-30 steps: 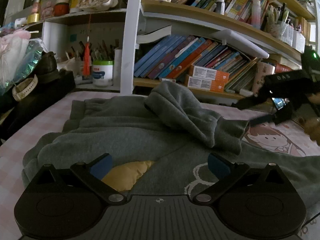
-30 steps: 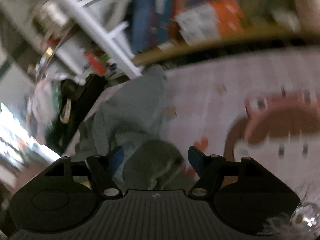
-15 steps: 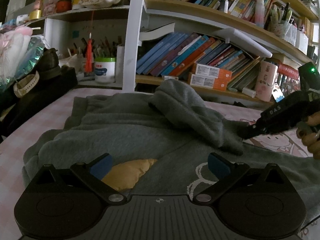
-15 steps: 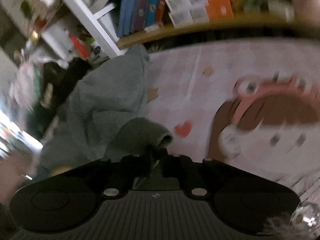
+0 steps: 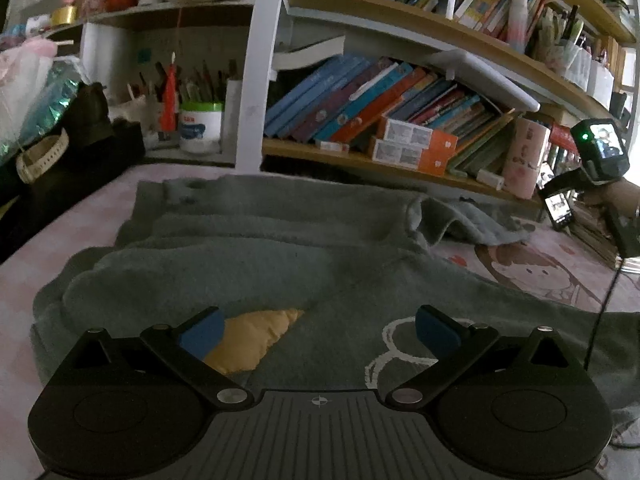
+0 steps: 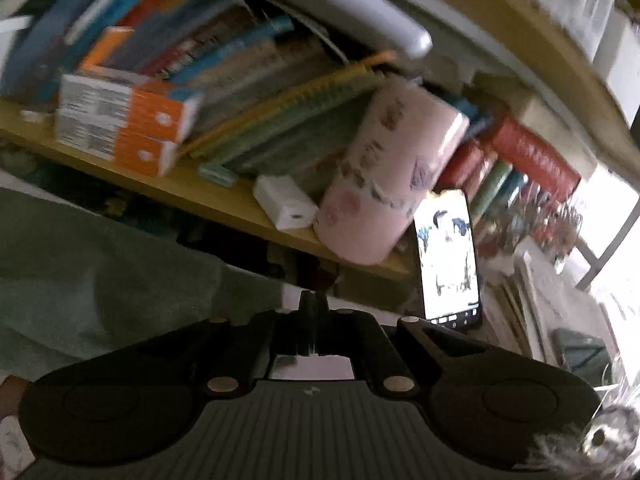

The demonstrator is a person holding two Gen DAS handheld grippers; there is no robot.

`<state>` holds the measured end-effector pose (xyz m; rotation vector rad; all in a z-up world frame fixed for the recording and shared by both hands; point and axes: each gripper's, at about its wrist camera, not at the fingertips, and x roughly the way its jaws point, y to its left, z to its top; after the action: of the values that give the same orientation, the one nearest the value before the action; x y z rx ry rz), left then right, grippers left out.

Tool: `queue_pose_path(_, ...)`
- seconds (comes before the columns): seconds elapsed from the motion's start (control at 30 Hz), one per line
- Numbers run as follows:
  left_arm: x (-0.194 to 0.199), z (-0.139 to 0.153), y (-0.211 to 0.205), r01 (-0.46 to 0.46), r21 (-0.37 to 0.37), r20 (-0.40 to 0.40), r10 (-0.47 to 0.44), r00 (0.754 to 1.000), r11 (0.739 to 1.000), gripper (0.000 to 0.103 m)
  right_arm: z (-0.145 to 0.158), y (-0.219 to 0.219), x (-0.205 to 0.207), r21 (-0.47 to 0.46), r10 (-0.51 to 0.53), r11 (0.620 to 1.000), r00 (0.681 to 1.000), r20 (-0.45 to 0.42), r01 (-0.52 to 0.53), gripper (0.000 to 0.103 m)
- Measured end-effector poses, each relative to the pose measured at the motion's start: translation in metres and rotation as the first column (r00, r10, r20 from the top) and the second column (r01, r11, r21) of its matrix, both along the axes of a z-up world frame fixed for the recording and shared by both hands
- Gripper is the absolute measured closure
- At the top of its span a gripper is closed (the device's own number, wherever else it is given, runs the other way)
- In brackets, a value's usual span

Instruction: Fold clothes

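Garment: a grey sweatshirt (image 5: 248, 264) lies spread on the pink bedcover (image 5: 560, 264), just in front of the bookshelf (image 5: 400, 148); its yellow hood lining (image 5: 256, 336) shows nearest the camera.
Sleeve: one sleeve (image 5: 464, 220) stretches out flat toward the shelf's right end.
Left gripper (image 5: 318, 330): released, jaws wide apart, hovering over the sweatshirt's near edge, holding nothing.
Right gripper (image 6: 310, 312): clenched tight; whether cloth is pinched between its tips cannot be told, though grey fabric lies just left of them.
Risk: if the right claw has no cloth, the sleeve stays put; if it has, a fast pull may drag the body askew and spoil the fold.
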<state>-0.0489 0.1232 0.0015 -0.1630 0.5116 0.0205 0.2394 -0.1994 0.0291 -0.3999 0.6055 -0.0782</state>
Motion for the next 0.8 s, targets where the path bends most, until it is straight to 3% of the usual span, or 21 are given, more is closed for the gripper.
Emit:
queue_pose_path(0.1,0.001,-0.001,0.002,-0.001,-0.006,-0.006,0.001,1.000,1.000,0.000,-0.006,-0.004,0.010,0.036,-0.040,0.999,0.999,0.004,0.039,0.102)
queue_pose_path(0.17,0.001,-0.001,0.002,-0.001,-0.008,-0.010,0.000,1.000,1.000,0.000,-0.004,-0.010,0.010,0.198,-0.029,0.980,0.999,-0.024,0.033,0.101)
queue_pose_path(0.23,0.001,-0.001,0.002,0.000,-0.008,-0.012,0.000,1.000,1.000,0.000,-0.007,-0.008,0.005,0.349,0.040,0.937,0.996,-0.074,-0.011,0.101)
queue_pose_path(0.33,0.001,-0.002,0.003,0.000,-0.010,-0.013,0.000,1.000,1.000,0.000,-0.015,0.010,-0.008,0.433,0.168,0.896,0.978,-0.120,-0.101,0.101)
queue_pose_path(0.4,0.001,-0.002,0.004,-0.001,-0.011,-0.013,0.001,1.000,1.000,0.000,-0.022,0.028,-0.016,0.426,0.264,0.886,0.954,-0.145,-0.181,0.101)
queue_pose_path(0.5,0.001,-0.002,0.004,-0.006,-0.013,-0.012,0.006,1.000,1.000,0.000,-0.036,0.046,-0.015,0.286,0.277,0.933,0.943,-0.183,-0.219,0.101)
queue_pose_path(0.6,0.001,-0.002,0.005,-0.012,-0.015,-0.011,0.012,1.000,1.000,0.000,-0.043,0.041,0.001,0.099,0.151,0.986,0.977,-0.149,-0.138,0.101)
queue_pose_path(0.8,0.001,-0.002,0.006,-0.013,-0.020,-0.009,0.013,1.000,1.000,0.000,-0.044,0.024,0.017,0.054,0.029,0.998,0.993,-0.114,-0.023,0.101)
